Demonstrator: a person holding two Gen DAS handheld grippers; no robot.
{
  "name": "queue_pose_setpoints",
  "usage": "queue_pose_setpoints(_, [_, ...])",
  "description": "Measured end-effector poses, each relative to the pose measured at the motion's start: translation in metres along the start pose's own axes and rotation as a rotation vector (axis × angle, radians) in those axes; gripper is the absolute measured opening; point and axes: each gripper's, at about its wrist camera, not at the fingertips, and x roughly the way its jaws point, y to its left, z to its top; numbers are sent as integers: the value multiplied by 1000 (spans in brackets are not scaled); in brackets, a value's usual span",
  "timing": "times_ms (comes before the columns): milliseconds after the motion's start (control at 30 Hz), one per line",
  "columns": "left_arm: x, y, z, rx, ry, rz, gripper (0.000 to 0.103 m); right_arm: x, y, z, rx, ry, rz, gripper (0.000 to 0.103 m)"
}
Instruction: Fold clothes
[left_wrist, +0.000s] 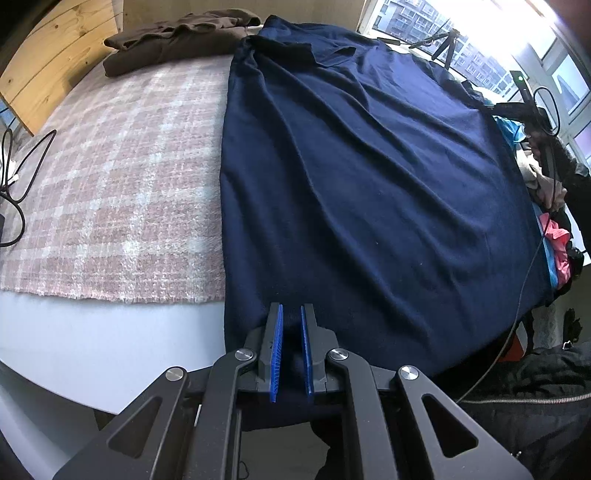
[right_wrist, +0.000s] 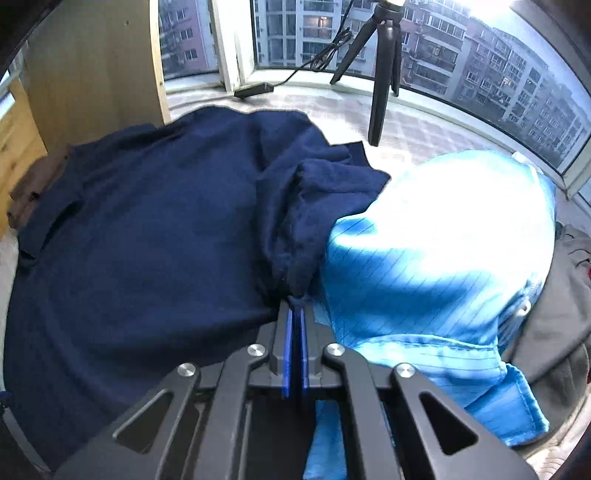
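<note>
A navy blue knit polo shirt (left_wrist: 369, 177) lies spread, collar away, over a pink and white checked woolly blanket (left_wrist: 110, 192) that covers a white bench (left_wrist: 92, 339). At the far edge sits a folded brown garment (left_wrist: 173, 40) beside a pale wooden panel (left_wrist: 48, 66). Black cables (left_wrist: 22, 173) trail at the left. The left tongs (left_wrist: 291, 321), nearly pressed together, pinch the shirt's near hem. The right tongs (right_wrist: 295, 314), pressed together, pinch a bunched fold of the shirt (right_wrist: 147, 229), next to a shiny light blue striped garment (right_wrist: 424, 258). Behind, a black tripod (right_wrist: 384, 62) stands on the windowsill (right_wrist: 295, 99), apartment blocks (right_wrist: 480, 59) outside.
</note>
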Motion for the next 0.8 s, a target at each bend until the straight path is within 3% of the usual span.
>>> queue_pose_setpoints(133, [-3,4,-4,6,-5,-2,9,5,-22,-8,67,21,-49,3])
queue_pose_setpoints(267, [-8,12,-5,-12,8,-4,9,-2,-7,-12,5,3,-66,5])
queue_pose_setpoints(400, [-31,22,-21,-43,7,27,10,-58,-3,-26,0,-77,-47,35])
queue_pose_setpoints(500, [-44,33,-38,-56,17,30,12,-100,1,-67,-19,-96,7,36])
queue_pose_setpoints(600, [-43,37,-45,-30,25,38,14,-122,6,-123,3,-47,73,36])
queue_pose_setpoints(800, [-27,32,-34,19,16,18,15,-124,15,-234,99,102,94,36])
